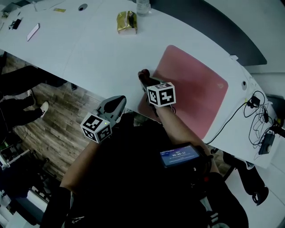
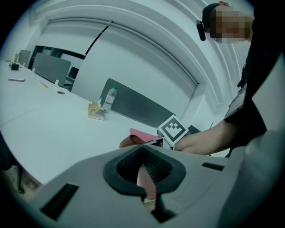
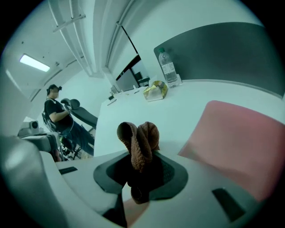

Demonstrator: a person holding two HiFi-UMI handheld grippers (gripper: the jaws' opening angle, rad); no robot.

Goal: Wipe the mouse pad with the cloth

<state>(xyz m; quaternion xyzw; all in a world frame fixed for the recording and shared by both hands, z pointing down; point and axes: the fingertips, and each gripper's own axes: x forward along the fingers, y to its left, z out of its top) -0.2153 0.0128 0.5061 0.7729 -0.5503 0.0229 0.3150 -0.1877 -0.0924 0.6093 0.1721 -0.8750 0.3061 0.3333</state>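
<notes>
A pink mouse pad (image 1: 191, 87) lies on the white table (image 1: 89, 49), near its front edge. My right gripper (image 1: 145, 83) is shut on a crumpled brown cloth (image 1: 143, 75) at the pad's left edge. In the right gripper view the cloth (image 3: 139, 140) bulges up out of the jaws, with the pad (image 3: 242, 133) to the right. My left gripper (image 1: 118, 101) hangs off the table's front edge, over the wood floor, left of the right one. Its jaws meet at the tips in the left gripper view, where the left gripper (image 2: 142, 148) holds nothing.
A gold packet (image 1: 127, 22) and a water bottle (image 1: 143, 6) stand at the back of the table, a phone (image 1: 33, 31) at far left. Cables (image 1: 257, 116) trail off the right end. A person (image 3: 57, 111) sits on a chair beyond the table's left side.
</notes>
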